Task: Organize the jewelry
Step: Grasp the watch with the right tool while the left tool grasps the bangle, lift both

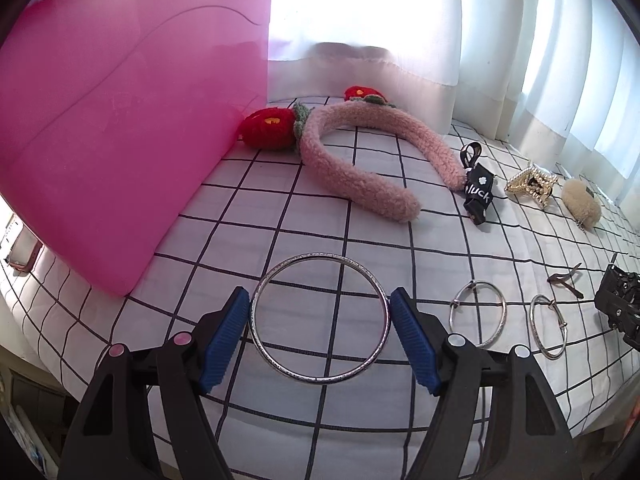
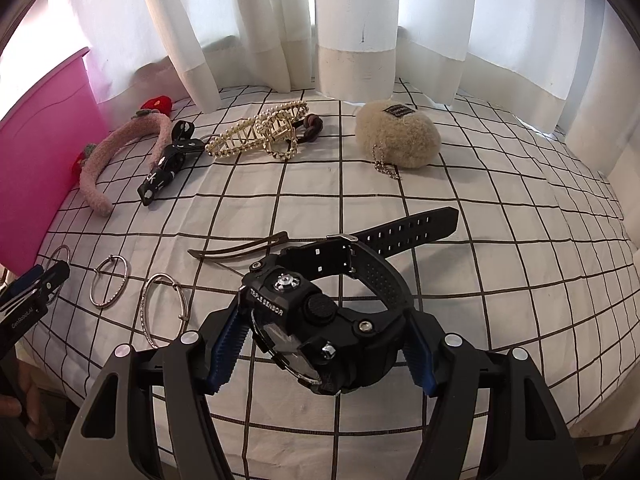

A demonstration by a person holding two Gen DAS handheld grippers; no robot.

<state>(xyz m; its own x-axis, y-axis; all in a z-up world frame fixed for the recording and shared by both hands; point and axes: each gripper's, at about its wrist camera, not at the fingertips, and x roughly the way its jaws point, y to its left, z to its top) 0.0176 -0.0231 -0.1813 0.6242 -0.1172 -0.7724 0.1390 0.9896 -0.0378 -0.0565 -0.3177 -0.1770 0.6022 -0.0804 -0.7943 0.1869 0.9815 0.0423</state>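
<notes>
Left gripper (image 1: 320, 336): spread wide, pads on either side of the large silver bangle (image 1: 320, 318), close beside its rim but not pressing; placed to straddle the ring so that closing can pinch it across its width.
Large silver bangle: flat on the checked cloth (image 1: 280, 208), between the blue pads, just beside the pink bin (image 1: 120, 120); likely the next piece bound for that bin.
Right gripper (image 2: 322, 344): blue pads set against both sides of the black watch (image 2: 320, 320); looks like a grasp, though whether the watch is lifted or resting on the cloth cannot be told.
Black watch: case tilted on edge, strap arching away over the cloth; held by the case, probably because the strap is too floppy to grip.
Two smaller bangles (image 1: 478, 314): flat, side by side, between the two grippers, untouched.
Back row: pink plush headband (image 1: 360, 164), black strap charm (image 1: 478, 194), pearl claw clip (image 2: 260, 132), beige fluffy pouch (image 2: 398, 134), thin brown clip (image 2: 240, 250); all still loose on the cloth.
Progress: judged early, most pieces unsorted.
</notes>
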